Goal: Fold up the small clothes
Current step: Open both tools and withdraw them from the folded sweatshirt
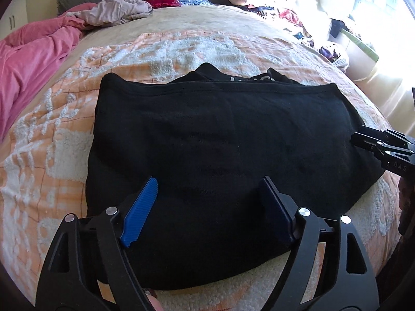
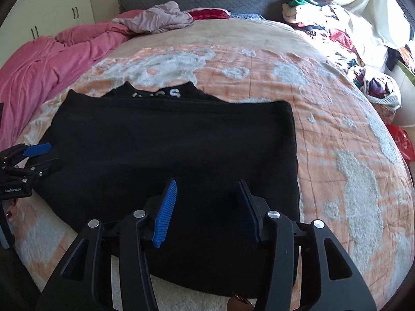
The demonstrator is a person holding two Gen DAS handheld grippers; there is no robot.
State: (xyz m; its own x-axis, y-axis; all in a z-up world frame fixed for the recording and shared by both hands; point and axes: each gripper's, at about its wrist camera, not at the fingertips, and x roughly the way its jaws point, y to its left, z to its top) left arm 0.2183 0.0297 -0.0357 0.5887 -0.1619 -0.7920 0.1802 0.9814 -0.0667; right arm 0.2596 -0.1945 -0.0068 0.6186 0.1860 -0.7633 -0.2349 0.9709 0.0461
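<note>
Our jaws stand apart on both sides, with nothing pinched between them. The left gripper (image 1: 210,194) spreads wide, its ribbed blue pad (image 1: 141,211) on one side and a darker pad on the other, both tilted down over the near half of the black shirt (image 1: 220,160). The right gripper (image 2: 207,199) is parted less widely and angles down over the same cloth, nearer its right-hand edge.

The shirt lies folded flat on the orange and white bedspread (image 2: 337,134), its top layer drawn up so that a straight hem runs across near the collar, where white lettering (image 2: 158,93) peeks out. In the right wrist view we see the left gripper at the shirt's left edge; in the left wrist view the right gripper's tip sits at the shirt's right edge.

Bare bedspread rings the shirt on every side, widest beyond the collar. A pink blanket (image 1: 33,59) crowds the far left, and a heap of clothes (image 2: 332,31) fills the far right corner, well apart from the shirt.
</note>
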